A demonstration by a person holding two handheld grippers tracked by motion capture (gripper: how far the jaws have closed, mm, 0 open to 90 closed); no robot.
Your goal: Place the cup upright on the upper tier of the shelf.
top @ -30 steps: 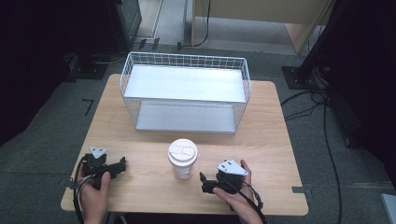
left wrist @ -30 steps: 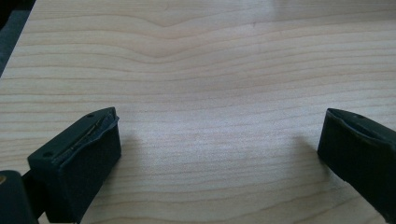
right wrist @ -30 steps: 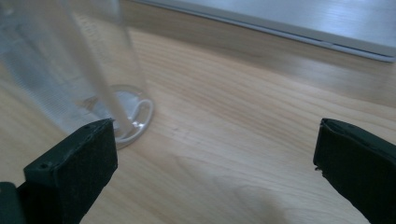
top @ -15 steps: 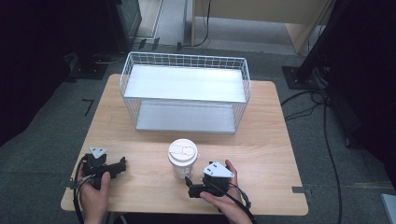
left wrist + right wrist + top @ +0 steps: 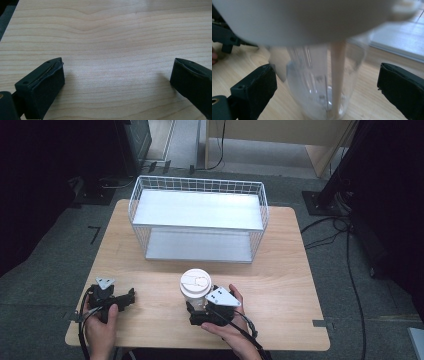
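A lidded clear cup [image 5: 195,289] is framed between the wide-open jaws of the right hand-held gripper [image 5: 199,311] near the tabletop's [image 5: 280,285] front edge, while the left hand-held gripper [image 5: 131,298], jaws likewise spread, is rested on bare wood before a wire basket [image 5: 197,220].

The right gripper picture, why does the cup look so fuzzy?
In the right gripper view the clear cup sits very close between open jaws, so its white lid blurs. In the high view the cup looks sharp.
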